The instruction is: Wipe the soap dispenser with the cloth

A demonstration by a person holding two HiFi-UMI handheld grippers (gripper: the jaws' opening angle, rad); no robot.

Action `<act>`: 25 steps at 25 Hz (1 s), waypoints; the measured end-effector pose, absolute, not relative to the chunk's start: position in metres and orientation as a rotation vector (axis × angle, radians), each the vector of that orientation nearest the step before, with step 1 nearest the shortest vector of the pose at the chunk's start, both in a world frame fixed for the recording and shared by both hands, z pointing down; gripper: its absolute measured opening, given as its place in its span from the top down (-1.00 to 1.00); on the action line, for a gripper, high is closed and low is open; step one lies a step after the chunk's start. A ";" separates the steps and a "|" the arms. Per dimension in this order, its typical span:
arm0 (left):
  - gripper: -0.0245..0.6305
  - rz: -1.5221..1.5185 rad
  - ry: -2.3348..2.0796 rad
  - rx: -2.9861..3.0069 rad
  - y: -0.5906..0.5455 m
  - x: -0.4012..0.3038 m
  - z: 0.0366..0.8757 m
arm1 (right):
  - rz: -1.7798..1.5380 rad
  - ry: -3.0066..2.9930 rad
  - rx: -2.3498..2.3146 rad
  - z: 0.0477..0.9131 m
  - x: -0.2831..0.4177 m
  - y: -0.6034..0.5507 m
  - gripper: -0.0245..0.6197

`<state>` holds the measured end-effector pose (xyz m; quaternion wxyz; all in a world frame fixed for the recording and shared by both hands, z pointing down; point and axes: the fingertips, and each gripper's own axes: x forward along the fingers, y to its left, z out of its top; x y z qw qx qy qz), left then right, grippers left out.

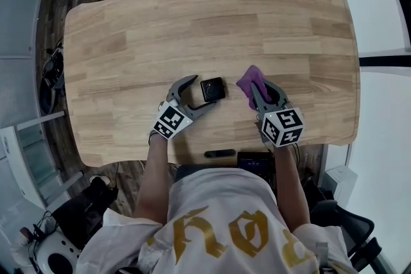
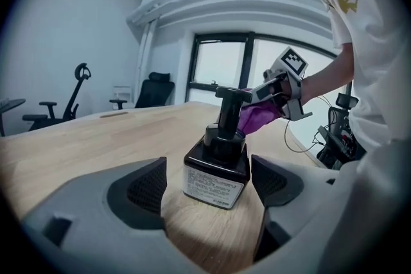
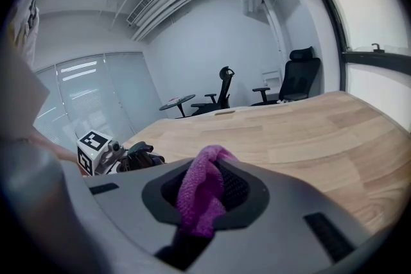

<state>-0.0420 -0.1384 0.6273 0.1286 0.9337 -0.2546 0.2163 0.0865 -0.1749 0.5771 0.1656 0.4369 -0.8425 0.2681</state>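
The soap dispenser (image 1: 212, 88), a dark square bottle with a black pump and a white label, stood upright on the wooden table (image 1: 192, 22), toward 6 o'clock from the tabletop's centre and short of the near edge. The left gripper (image 1: 202, 94) bracketed it with its jaws spread wide; in the left gripper view bare wood showed between each pad and the bottle's sides, so nothing was clamped. At 3 o'clock from the dispenser, just beside it, a purple cloth (image 1: 252, 81) bunched out of the right gripper (image 1: 260, 94), whose jaws were pressed together on the fabric (the right gripper view showed the folds squeezed between the dark pads). Seen along the left gripper, the cloth hung close behind the pump head; whether it touched could not be told. A small black object (image 1: 219, 153) lay at the table's near edge, at 6 o'clock from the dispenser. Black office chairs (image 3: 300, 80) stood beyond the table's far end.
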 end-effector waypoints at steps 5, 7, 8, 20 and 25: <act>-0.23 0.723 -0.633 2.768 -0.135 -0.025 0.640 | 0.773 -2.396 1.239 0.581 0.086 -0.180 0.78; -0.23 0.758 -0.604 2.776 -0.134 -0.022 0.646 | 0.770 -2.395 1.230 0.582 0.083 -0.180 0.78; -0.23 0.766 -0.594 2.784 -0.134 -0.020 0.647 | 0.769 -2.394 1.225 0.582 0.083 -0.180 0.78; -0.23 0.815 -0.561 2.841 -0.139 -0.007 0.651 | 0.796 -2.390 1.240 0.584 0.085 -0.175 0.78; -0.23 0.830 -0.554 2.850 -0.139 -0.004 0.653 | 0.795 -2.377 1.259 0.584 0.091 -0.173 0.78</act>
